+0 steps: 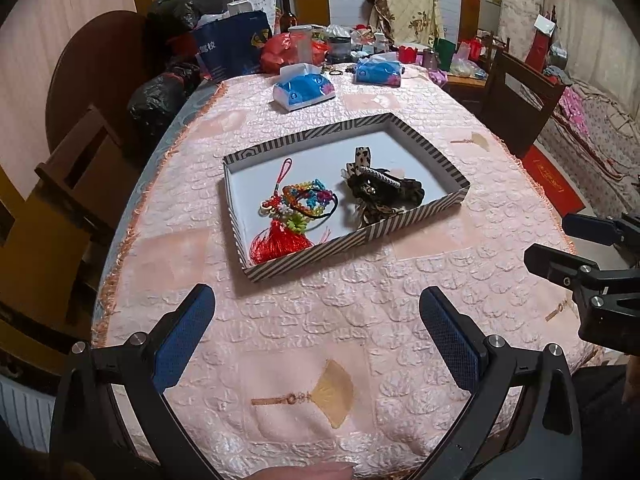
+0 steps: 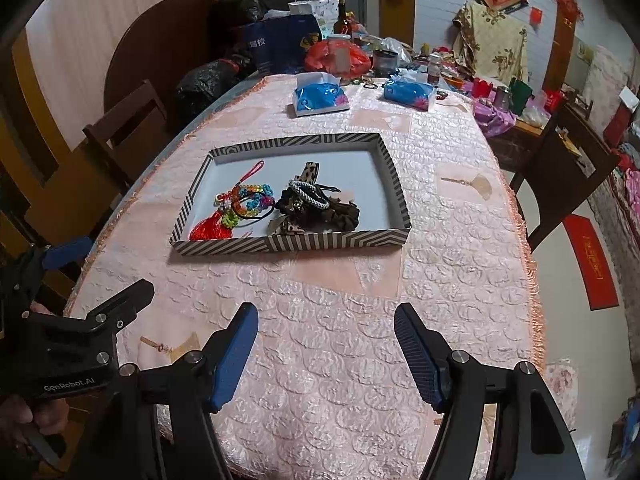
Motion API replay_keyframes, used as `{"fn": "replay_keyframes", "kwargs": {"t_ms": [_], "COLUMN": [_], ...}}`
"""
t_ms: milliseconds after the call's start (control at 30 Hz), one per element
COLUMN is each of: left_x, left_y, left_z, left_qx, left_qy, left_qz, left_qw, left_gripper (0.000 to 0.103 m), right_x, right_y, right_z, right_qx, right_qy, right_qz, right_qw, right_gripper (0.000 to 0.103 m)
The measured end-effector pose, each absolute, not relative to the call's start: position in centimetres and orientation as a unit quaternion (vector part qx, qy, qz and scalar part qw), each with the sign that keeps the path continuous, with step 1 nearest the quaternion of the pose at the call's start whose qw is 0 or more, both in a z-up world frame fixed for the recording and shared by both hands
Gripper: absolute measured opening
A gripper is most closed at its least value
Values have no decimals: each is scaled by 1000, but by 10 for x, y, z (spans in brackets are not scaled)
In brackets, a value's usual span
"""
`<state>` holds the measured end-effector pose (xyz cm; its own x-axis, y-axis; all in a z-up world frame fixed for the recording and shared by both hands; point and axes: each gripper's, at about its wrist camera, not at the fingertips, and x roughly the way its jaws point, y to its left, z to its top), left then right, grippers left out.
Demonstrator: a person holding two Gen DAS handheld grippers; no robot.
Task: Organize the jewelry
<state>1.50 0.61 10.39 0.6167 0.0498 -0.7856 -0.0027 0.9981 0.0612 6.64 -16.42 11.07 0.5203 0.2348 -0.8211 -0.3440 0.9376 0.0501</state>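
Observation:
A shallow striped box (image 1: 424,216) (image 2: 288,242) sits mid-table on the pink cloth. Inside at its left lie a red tassel charm (image 1: 276,246) (image 2: 210,230) and colourful beaded bands (image 1: 308,200) (image 2: 252,198). To their right is a dark heap of leopard-print hair ties and a white beaded bracelet (image 1: 380,176) (image 2: 310,196). My left gripper (image 1: 316,304) hovers open over the near cloth, short of the box, with nothing between its fingers. My right gripper (image 2: 326,320) is likewise open and empty, nearer than the box. Each gripper shows at the edge of the other's view.
Two blue tissue packs (image 1: 304,88) (image 1: 378,70) lie beyond the box. Bags, a bottle and jars crowd the table's far end (image 1: 288,40). Wooden chairs stand at the left (image 1: 72,184) and far right (image 1: 516,92). The fringed table edge (image 2: 532,280) runs along the right.

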Motion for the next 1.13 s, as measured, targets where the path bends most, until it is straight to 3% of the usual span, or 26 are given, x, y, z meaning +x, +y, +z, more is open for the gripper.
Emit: {"fn": "replay_keyframes", "kwargs": {"t_ms": [1133], "left_x": [32], "left_y": [16], "left_z": [93], "left_qx": [7], "left_qy": [441], "left_qz": [14], "left_qw": [897], "left_gripper": [102], "right_x": [83], "right_y": [-147], "right_z": [101], "right_qx": [-72], "right_qy": [472], "right_qz": [176], "right_qw": [861], "right_gripper": [68]}}
